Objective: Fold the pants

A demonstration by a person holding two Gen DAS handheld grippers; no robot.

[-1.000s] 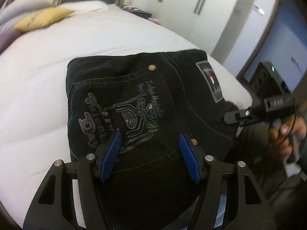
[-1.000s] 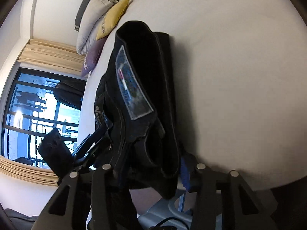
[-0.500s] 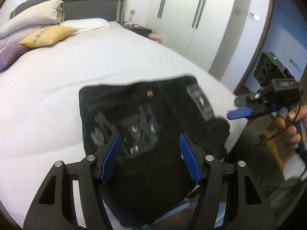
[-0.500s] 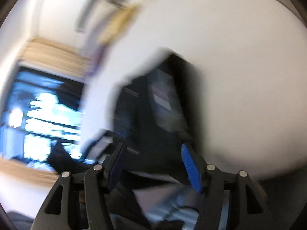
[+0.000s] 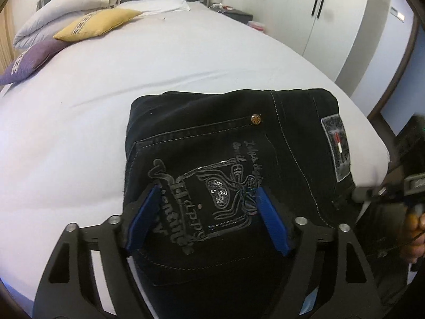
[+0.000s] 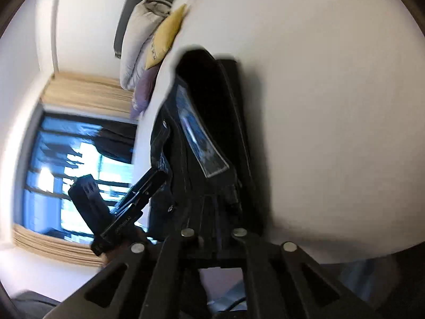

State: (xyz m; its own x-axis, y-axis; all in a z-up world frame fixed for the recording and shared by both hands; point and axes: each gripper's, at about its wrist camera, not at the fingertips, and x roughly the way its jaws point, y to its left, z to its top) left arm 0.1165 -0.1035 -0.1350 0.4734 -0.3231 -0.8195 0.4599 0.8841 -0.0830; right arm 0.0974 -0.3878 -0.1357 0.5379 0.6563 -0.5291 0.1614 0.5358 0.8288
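One folded black denim pants (image 5: 225, 159) on white bed (image 5: 106, 93); three pillows upper left. Left gripper (image 5: 207, 207) opening, empty; right gripper (image 6: 213, 212) closing on the pants' edge.

Left wrist cam: close above folded pants (image 5: 225, 164), facing headboard. Right wrist cam: rolled sideways, at bed (image 6: 332, 93) edge. Shared: pants, pillows (image 5: 98, 22).

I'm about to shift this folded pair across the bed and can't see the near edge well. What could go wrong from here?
1. The folded black denim pants sit at the corner of the white mattress, the near part overhanging; a tug could drag them off.
2. The right gripper is closing on the waistband layers only, so lifting may open the fold.
3. The left gripper is opening over the pocket, giving no support.
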